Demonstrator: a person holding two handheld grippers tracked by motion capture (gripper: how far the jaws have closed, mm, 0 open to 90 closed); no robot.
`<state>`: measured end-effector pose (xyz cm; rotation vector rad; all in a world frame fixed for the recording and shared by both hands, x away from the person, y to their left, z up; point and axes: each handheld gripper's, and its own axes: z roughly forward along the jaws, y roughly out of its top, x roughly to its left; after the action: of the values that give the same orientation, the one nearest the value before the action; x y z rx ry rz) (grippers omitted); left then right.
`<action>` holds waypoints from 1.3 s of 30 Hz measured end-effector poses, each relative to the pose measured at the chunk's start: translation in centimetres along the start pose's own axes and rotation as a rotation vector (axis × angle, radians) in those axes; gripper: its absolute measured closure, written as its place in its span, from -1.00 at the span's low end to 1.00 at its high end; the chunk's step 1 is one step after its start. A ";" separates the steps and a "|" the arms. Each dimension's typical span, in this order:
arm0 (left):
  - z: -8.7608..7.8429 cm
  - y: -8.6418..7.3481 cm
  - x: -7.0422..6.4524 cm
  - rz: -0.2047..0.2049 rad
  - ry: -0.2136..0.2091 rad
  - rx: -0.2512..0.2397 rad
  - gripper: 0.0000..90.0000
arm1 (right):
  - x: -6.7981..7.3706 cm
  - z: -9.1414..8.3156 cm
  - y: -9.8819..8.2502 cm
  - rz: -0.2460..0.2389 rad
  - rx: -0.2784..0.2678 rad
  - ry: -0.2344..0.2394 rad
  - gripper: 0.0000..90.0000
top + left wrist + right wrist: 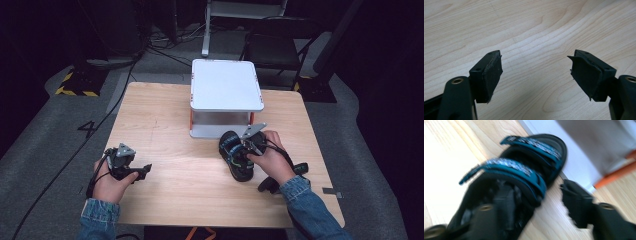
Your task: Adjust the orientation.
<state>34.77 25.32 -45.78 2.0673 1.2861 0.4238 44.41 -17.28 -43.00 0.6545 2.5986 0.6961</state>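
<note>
The right gripper (246, 150) straddles the black sandal's (235, 156) side, fingers not yet pinching, to lift it; the left gripper (142, 171) idles with parted fingers.

Black sandal (506, 202) with blue straps (511, 168) being crossed by silver speckled bands, pale wooden table (175, 195) being lined with wavy brown grain, white shelf (226, 85) being held up on orange legs (190, 118), black jaws, blue denim sleeves (307, 202)

The left claw (142, 171) sits at the lower left of the high view, held level in the left hand (111, 184), jaws apart. The right claw (239, 159), right of centre, angles downward, jaws partly closed.
</note>
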 end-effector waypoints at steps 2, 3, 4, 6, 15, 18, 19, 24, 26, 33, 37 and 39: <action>0.0 -0.2 0.1 -0.009 -0.002 0.002 -0.44 | 0.5 0.1 0.3 -0.045 -0.001 -0.009 0.56; -0.1 -0.2 0.2 -0.009 -0.001 0.001 -0.44 | 0.7 0.0 0.5 -0.066 0.004 -0.027 0.60; -0.1 -0.3 0.3 -0.012 0.002 0.001 -0.44 | 0.9 -0.1 0.7 -0.075 0.003 -0.023 0.62; -0.1 -0.4 0.4 -0.016 0.004 0.000 -0.44 | 1.3 -0.5 1.1 -0.056 -0.002 -0.009 0.64; 0.1 -0.2 0.1 -0.008 -0.001 0.006 -0.44 | 5.6 -1.1 2.6 0.129 -0.072 -0.020 0.65; 0.1 -0.2 0.1 -0.006 -0.003 0.009 -0.44 | 7.1 -0.6 2.8 0.164 -0.075 -0.047 0.61; 0.1 -0.2 0.2 -0.007 -0.002 0.007 -0.44 | 7.4 -0.4 2.8 0.178 -0.078 -0.034 0.60; 0.3 0.0 0.3 -0.003 -0.007 0.003 -0.44 | 8.2 -0.2 2.7 0.233 -0.128 0.004 0.43; 0.4 0.1 0.2 -0.003 -0.010 0.004 -0.44 | 8.2 -0.2 2.6 0.217 -0.122 0.007 0.34; 0.9 0.5 -0.1 0.009 -0.017 0.012 -0.44 | 7.6 -0.7 1.0 0.188 -0.148 0.006 -0.02; 1.1 0.6 -0.1 0.010 -0.021 0.011 -0.44 | 7.2 -2.0 0.3 0.173 -0.205 0.024 -0.14; 1.1 0.7 -0.1 0.006 -0.023 0.009 -0.44 | 6.8 -3.1 -0.3 0.176 -0.257 0.031 -0.17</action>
<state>35.87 24.63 -46.13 2.0786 1.2710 0.3966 37.28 -15.18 -42.18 0.7998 2.4403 1.0807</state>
